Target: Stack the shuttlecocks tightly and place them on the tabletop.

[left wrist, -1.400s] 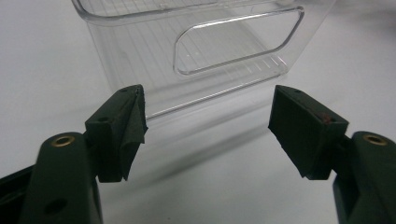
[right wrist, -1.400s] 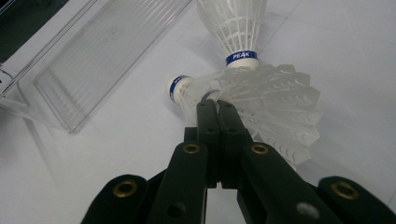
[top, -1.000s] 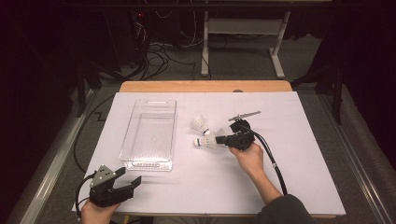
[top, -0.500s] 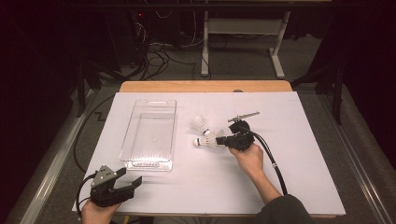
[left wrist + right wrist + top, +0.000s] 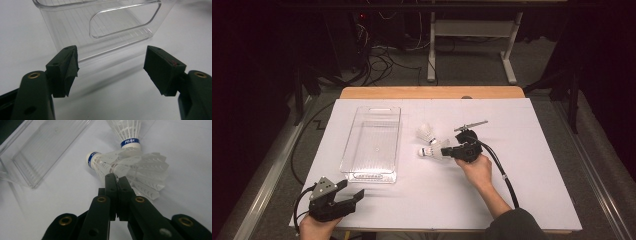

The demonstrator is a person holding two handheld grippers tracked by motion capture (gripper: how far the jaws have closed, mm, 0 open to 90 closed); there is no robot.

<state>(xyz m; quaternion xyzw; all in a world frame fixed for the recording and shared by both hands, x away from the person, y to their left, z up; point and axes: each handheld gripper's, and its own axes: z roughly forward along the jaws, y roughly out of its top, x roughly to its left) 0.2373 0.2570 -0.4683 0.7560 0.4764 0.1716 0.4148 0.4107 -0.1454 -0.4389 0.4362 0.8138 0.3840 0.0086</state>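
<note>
With the right gripper (image 5: 116,178) fingers pinching the feather skirt of the shuttlecock (image 5: 125,166) lying at their tips on the worktop (image 5: 532,150), lift gently without crushing; left gripper (image 5: 111,67) fingers stand spread before the clear bin (image 5: 105,25).

2 shuttlecocks (image 5: 432,151) (image 5: 426,132), 1 clear plastic bin (image 5: 373,145), 2 tongs: left (image 5: 346,190), right (image 5: 451,152).

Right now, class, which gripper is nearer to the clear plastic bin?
Left. The left gripper sits just off the clear plastic bin's near end, jaws open toward it. The right gripper is farther off to the bin's right, jaws shut on a shuttlecock's feathers.
</note>
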